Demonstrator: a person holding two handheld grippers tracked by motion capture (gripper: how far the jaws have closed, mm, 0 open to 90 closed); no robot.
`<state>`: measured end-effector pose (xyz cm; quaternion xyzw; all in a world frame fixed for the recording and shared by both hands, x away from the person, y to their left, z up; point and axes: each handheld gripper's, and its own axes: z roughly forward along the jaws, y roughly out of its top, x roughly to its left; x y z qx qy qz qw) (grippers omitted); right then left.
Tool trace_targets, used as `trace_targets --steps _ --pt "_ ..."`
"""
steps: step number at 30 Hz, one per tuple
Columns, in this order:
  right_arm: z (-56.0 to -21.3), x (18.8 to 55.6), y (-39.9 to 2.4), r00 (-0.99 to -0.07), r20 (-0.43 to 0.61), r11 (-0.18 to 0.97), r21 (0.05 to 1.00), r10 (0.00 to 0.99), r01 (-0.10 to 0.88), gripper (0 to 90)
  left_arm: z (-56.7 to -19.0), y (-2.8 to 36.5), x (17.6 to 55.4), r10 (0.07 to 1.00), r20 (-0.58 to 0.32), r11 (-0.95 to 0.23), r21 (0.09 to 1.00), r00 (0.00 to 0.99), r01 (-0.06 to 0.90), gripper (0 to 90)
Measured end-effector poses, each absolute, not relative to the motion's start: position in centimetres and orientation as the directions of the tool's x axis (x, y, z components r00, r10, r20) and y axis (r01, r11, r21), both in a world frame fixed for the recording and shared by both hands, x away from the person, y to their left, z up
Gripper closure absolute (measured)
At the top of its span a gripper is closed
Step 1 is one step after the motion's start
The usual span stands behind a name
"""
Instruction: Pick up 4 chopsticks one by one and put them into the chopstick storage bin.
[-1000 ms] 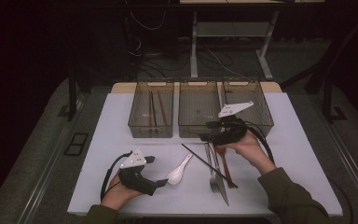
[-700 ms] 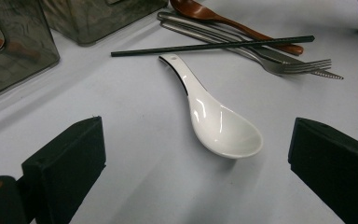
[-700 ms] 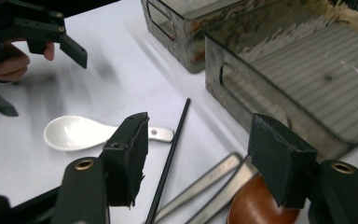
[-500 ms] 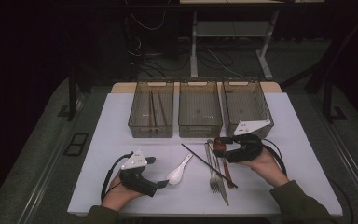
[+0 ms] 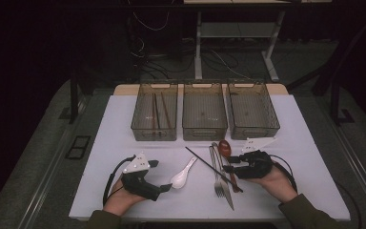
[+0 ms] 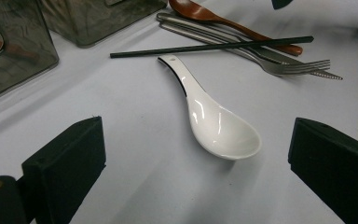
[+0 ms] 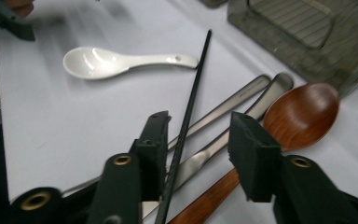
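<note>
Right tool lies low over the cutlery near the bench's front edge, right of its middle, its matte black jaws half apart and just now closing. Between them runs a thin, dark, square-edged chopstick; one pad sits right against it, the other stands clear, so it is not yet clamped. The chopstick lies slantwise across two smooth steel handles, a fork and a knife, beside a glossy reddish-brown wooden spoon. Left tool, black with a grey three-cornered plate, rests nearer the front left, its blocky jaws wide with nothing gripped. A shiny white ceramic spoon, deep-bowled with a short curved handle, lies just ahead of it. The bench is covered in plain, matte white. Along its far edge stand three clear, smoky plastic bins; the left one holds brown sticks. Beyond, the room is dark, with cables on a grey floor.
</note>
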<state>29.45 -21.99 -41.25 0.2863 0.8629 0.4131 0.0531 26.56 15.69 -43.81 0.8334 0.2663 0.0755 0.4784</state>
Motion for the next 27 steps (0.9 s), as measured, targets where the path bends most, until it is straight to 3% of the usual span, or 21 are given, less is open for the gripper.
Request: trace_targets --steps 8,27 --pt "-42.7 28.5 -21.6 -0.841 0.153 0.546 0.698 0.519 0.463 69.1 -43.8 15.6 26.6 0.514 -0.126 -0.403 0.838 0.848 0.368 3.1" --pt "-44.0 28.5 -20.6 -0.845 0.099 0.616 0.641 0.526 0.458 76.4 -43.8 15.6 26.6 0.512 -0.125 -0.405 0.837 0.850 0.367 3.1"
